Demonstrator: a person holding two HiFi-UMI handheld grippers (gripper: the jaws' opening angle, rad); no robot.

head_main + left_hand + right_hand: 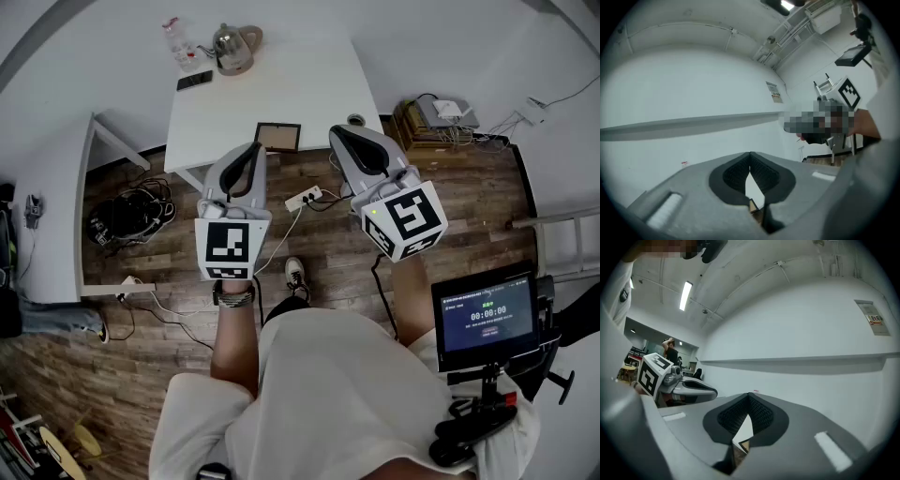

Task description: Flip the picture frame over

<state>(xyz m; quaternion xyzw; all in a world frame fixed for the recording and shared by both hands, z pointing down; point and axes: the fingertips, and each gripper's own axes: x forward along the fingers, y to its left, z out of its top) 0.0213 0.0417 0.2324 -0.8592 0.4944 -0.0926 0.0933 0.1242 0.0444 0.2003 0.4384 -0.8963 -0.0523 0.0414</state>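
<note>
A small brown picture frame (278, 137) lies flat at the near edge of the white table (281, 84). Both grippers hover level over the floor in front of that edge, holding nothing. My left gripper (251, 150) is shut, its tip just left of the frame. My right gripper (339, 134) is shut too, its tip just right of the frame. In the left gripper view the jaws of the left gripper (750, 157) meet at the tip, and a corner of the frame (753, 205) shows below them. The right gripper (750, 397) looks the same in the right gripper view.
At the table's far end stand a kettle (232, 47), a bottle (174, 37) and a dark phone (194, 81). A power strip (305, 198) and cables lie on the wood floor. Another white table (52, 216) stands at the left, a screen (486, 322) at the right.
</note>
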